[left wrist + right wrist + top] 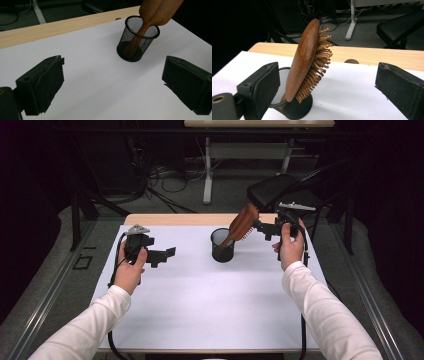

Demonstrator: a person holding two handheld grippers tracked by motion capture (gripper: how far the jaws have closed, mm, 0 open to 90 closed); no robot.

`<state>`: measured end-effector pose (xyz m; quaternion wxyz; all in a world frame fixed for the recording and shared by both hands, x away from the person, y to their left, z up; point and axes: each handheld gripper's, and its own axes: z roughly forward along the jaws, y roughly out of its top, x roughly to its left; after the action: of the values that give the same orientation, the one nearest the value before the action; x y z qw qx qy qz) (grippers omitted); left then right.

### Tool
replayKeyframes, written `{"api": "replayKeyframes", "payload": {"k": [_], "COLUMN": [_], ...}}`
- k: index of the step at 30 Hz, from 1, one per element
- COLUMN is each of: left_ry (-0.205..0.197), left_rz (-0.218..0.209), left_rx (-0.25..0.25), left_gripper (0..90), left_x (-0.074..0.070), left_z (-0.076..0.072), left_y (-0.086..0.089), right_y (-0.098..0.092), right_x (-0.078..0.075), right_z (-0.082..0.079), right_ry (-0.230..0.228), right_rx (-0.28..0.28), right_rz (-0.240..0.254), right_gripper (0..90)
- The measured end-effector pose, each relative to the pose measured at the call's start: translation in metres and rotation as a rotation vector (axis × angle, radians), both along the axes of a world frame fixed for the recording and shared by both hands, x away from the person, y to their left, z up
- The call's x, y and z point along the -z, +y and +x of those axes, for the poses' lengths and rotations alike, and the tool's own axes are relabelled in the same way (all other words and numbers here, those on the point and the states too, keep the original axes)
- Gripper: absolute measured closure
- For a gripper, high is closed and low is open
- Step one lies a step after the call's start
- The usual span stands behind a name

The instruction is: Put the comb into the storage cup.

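Observation:
A brown wooden hairbrush (243, 223) stands handle-down in a black mesh cup (222, 245) at the back middle of the white table sheet (210, 295), leaning right. My right gripper (263, 228) is level with the brush head, just to its right, and open. In the right gripper view the brush (304, 60) rises from the cup (295, 107) close by one pad, with a wide gap to the other, so my right gripper (328, 90) grips nothing. My left gripper (169, 254) hovers open left of the cup. The left gripper view shows the cup (138, 40) and brush (155, 12) beyond my left gripper (112, 85).
A bare wooden strip (175, 219) runs along the table's far edge. A black folding chair (280, 190) stands just behind the right corner. Cables and desk legs (207, 175) lie on the floor farther back. Metal rails flank the table.

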<state>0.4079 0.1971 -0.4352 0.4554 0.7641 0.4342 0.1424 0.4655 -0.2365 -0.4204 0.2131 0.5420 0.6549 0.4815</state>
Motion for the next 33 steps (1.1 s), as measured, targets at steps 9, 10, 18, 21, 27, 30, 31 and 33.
{"api": "replayKeyframes", "payload": {"k": [9,10,18,21,27,30,31,33], "left_ry": [0.000,0.000,0.006,0.006,0.000,-0.003,0.000,0.002], "left_rz": [0.001,0.003,0.025,0.028,0.041,0.054,0.054,0.050], "left_rx": [-0.002,-0.002,0.017,0.014,0.004,0.000,-0.001,0.000], "left_gripper": [3.9,3.9,4.5,4.8,4.8,4.8,4.7,4.2], "left_x": [-0.002,-0.002,-0.006,-0.007,-0.009,-0.011,-0.012,-0.013], "left_z": [0.000,0.000,-0.001,-0.002,-0.002,-0.002,-0.002,-0.003], "left_y": [0.000,0.001,0.002,0.002,0.005,0.007,0.007,0.008], "right_y": [0.002,0.002,0.002,0.002,0.000,-0.001,-0.001,-0.002], "right_x": [-0.001,-0.002,-0.005,-0.006,-0.007,-0.008,-0.009,-0.010], "right_z": [-0.006,-0.007,-0.016,-0.020,-0.027,-0.029,-0.030,-0.032], "right_ry": [0.000,-0.001,-0.002,-0.005,-0.008,-0.007,-0.008,-0.010], "right_rx": [-0.032,-0.040,-0.094,-0.110,-0.122,-0.125,-0.126,-0.129], "right_rz": [-0.085,-0.097,-0.152,-0.165,-0.187,-0.182,-0.182,-0.186], "right_gripper": [5.3,5.3,7.0,7.0,4.8,2.9,2.6,1.9]}}
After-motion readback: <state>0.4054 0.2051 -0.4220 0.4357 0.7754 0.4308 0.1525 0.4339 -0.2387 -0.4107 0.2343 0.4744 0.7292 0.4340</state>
